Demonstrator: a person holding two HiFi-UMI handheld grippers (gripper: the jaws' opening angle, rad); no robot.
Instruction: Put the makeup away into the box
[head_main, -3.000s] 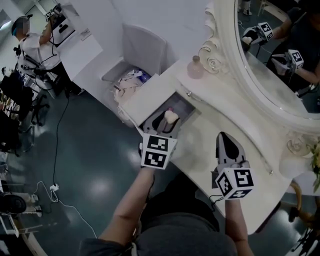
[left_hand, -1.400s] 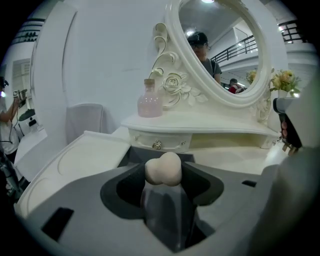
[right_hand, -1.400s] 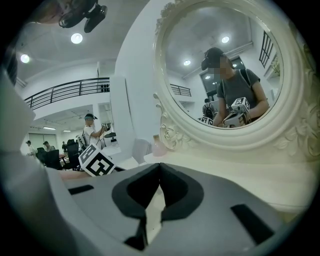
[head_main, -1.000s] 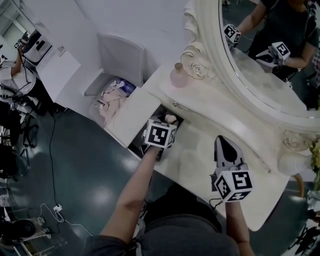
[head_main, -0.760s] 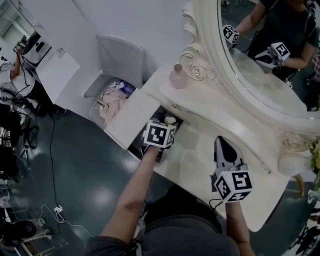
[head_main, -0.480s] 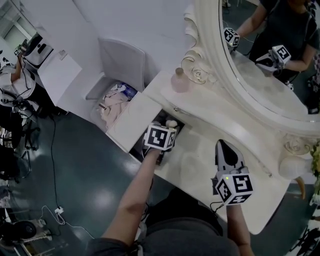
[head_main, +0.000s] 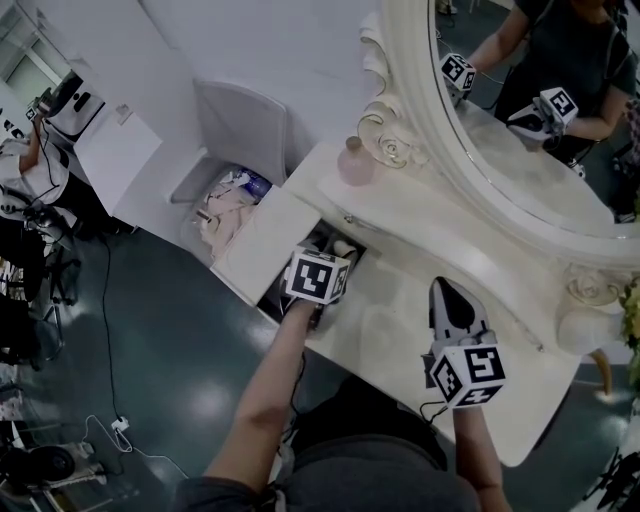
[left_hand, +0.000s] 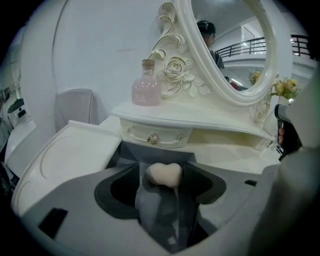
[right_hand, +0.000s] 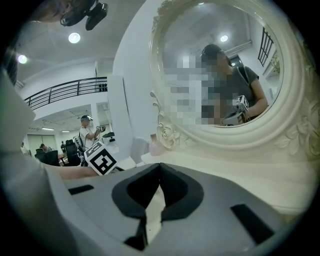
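Evidently the left gripper's (left_hand: 164, 169) jaws had just been opening and stood apart around the makeup sponge (left_hand: 163, 176), which seemed to rest inside the open box (left_hand: 122, 152), let go there. The right gripper's (right_hand: 160, 167) jaws sat together, empty, parked over the desk (right_hand: 240, 175).

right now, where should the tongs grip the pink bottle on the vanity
Grip the pink bottle across its round body, just below the narrow neck, coming level from the open front of the shelf. It stands upright, and the carved mirror frame sits close beside it, so the front likely leaves most room.
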